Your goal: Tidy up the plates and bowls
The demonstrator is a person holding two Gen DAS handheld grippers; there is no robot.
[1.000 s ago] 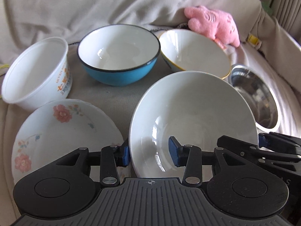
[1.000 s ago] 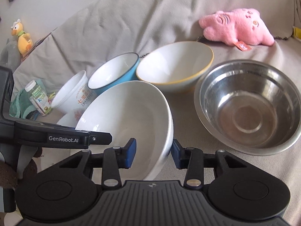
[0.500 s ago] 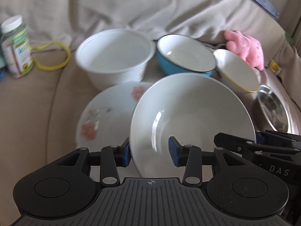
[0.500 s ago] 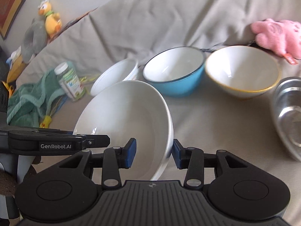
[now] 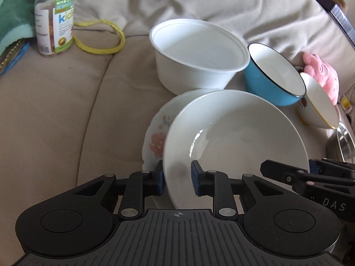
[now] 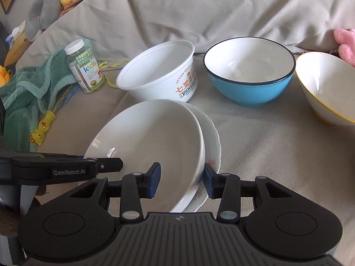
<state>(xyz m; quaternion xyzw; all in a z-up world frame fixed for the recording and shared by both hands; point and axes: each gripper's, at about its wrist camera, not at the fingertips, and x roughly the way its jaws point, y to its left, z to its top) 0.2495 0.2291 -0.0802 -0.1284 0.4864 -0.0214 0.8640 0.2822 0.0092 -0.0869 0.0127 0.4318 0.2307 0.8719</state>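
A plain white deep plate (image 5: 239, 133) (image 6: 150, 139) sits over a floral plate (image 5: 155, 133) (image 6: 213, 146) on the sofa cushion. My left gripper (image 5: 177, 177) straddles the white plate's near-left rim, jaws wide with gaps to the rim. My right gripper (image 6: 180, 181) straddles its right rim, jaws wider than the rim. Behind stand a white plastic tub (image 5: 197, 55) (image 6: 162, 73), a blue bowl (image 5: 275, 75) (image 6: 248, 68) and a yellow-rimmed white bowl (image 5: 319, 102) (image 6: 328, 88).
A steel bowl's edge (image 5: 341, 139) shows at far right. A vitamin bottle (image 5: 55, 15) (image 6: 85, 66), a green towel (image 6: 26, 93) and a yellow cord (image 5: 99, 37) lie left. A pink plush (image 5: 321, 75) lies behind the bowls. Sofa back cushions rise behind.
Both grippers carried the white plate leftward and set it down over the floral plate. The right jaws have spread wider; the left jaws look slightly wider too.
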